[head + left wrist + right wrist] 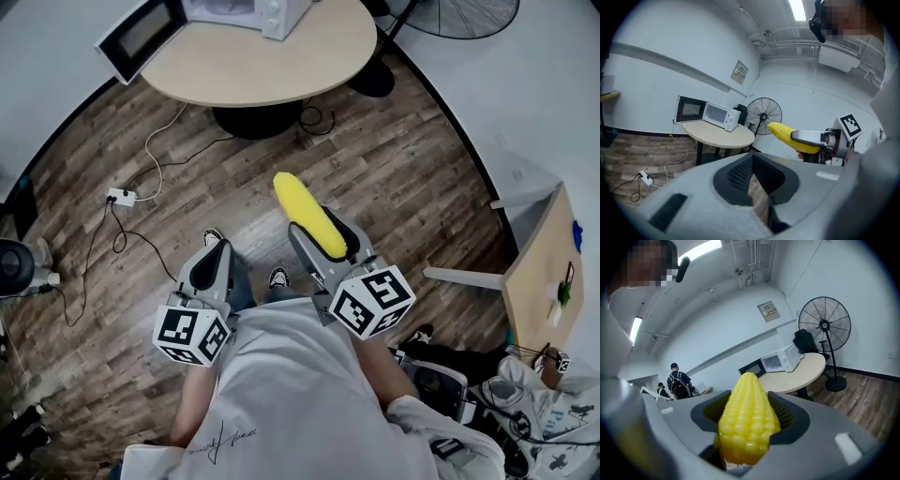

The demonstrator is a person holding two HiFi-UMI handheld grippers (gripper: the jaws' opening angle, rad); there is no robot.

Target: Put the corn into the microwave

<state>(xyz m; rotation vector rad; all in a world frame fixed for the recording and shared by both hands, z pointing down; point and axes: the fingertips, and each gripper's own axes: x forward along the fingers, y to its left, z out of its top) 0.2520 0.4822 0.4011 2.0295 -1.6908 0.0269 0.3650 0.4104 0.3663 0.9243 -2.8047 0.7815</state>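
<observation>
Pinching the corn (307, 214) lengthwise with the right gripper (317, 230), just right of centre in the head view. Pressing the fingers (788, 416) against its two sides, set wide around the yellow cob, with the tapered end sticking out beyond them toward the top of the frame. Holding it in the air over the wood floor (403, 159), well apart from the round bench (272, 70) at the top edge. Filling the gap between the dark inner faces with kernels in the right gripper view.

Holding the left gripper (216, 251) just left of the corn and a little lower in the frame, fingers drawn together at the tips and gripping nothing, with only a sliver of floor peeking through behind them in the left gripper view.

Facing the white microwave (251, 13) standing on the bench, its dark-windowed door (141, 36) swung open past the bench's left rim.

Standing in shoes (278, 277) on the floor between the two grippers.

Showing further out a black fan (464, 13) at upper right beside the bench, a white power strip (120, 196) with trailing cables at left, and a second, wooden bench (539, 272) at the right edge. Catching two people (677, 383) far off at the left of the right gripper view.
</observation>
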